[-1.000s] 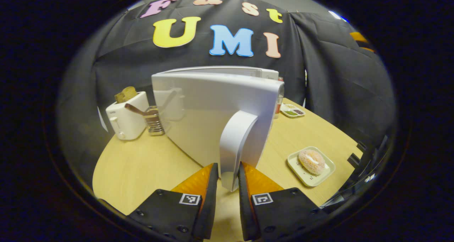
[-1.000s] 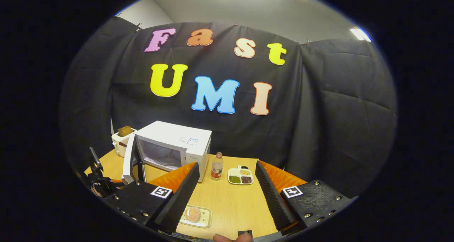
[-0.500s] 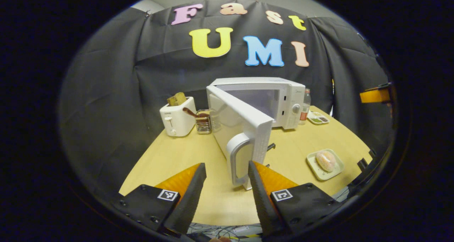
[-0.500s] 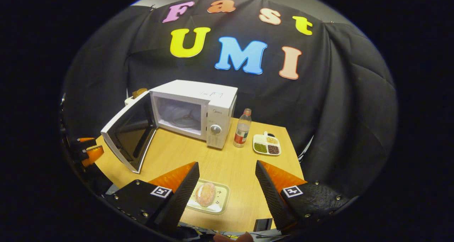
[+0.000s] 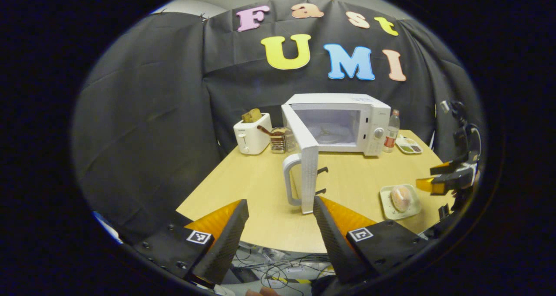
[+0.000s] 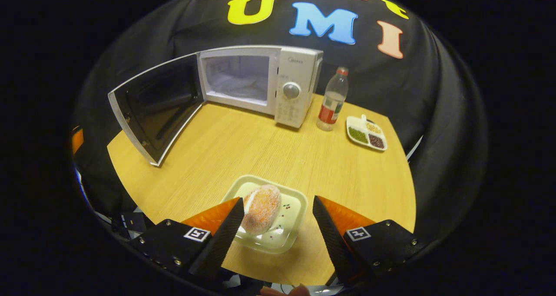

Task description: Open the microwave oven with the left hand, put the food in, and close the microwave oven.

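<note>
A: Microwave oven (image 6: 278, 85)?

B: At the back of the worktop (image 6: 260, 152). Door (image 6: 154, 105) swung wide to its left, handle (image 5: 290, 179) toward the left tool; cavity bare but for the turntable.

A: Left tool (image 5: 280, 231)?

B: Spread, gripping nothing, off the near edge of the worktop, apart from the door handle.

A: Right tool (image 6: 276, 226)?

B: Spread as well, low over the near edge. The food, a sugared bun (image 6: 260, 209), lies on a pale tray (image 6: 286, 231) between its fingers; contact with either finger, cannot tell.

A: Anything else?

B: Bottle (image 6: 332, 98) just right of the oven, divided dish (image 6: 367, 133) beyond it. Toaster (image 5: 252, 133) and a small rack (image 5: 278, 140) to the oven's left.
</note>
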{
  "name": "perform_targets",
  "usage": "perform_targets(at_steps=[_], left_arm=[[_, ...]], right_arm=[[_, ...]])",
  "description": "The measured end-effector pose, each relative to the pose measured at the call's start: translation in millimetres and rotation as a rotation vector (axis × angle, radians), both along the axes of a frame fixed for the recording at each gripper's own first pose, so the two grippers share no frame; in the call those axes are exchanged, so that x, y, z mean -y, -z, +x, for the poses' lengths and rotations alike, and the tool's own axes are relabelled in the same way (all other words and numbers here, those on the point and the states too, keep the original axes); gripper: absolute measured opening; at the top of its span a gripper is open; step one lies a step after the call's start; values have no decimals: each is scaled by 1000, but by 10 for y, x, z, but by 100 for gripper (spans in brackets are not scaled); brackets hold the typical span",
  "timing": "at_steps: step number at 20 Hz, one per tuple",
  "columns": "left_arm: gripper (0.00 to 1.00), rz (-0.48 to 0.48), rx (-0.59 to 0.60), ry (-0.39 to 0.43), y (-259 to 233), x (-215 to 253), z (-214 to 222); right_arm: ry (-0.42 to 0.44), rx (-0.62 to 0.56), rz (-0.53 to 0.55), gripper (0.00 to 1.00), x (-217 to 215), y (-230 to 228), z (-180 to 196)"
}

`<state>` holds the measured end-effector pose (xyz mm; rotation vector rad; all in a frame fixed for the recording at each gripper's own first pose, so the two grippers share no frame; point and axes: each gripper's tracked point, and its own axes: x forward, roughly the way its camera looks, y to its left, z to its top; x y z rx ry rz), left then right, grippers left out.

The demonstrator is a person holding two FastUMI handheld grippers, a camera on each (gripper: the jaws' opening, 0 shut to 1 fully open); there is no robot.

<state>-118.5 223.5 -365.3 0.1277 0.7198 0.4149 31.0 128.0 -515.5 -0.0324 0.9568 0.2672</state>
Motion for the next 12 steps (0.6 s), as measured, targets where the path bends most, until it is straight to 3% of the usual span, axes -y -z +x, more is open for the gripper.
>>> perform_targets(at_steps=[5,12], left_arm=[[100,-40,-11,-98,-174,286,-395],[100,-82,37,-142,-262,323,-681]], right_arm=[[-25,-59,32,98,-188,399,-57],[-16,-131,22,99,-366,724,-27]])
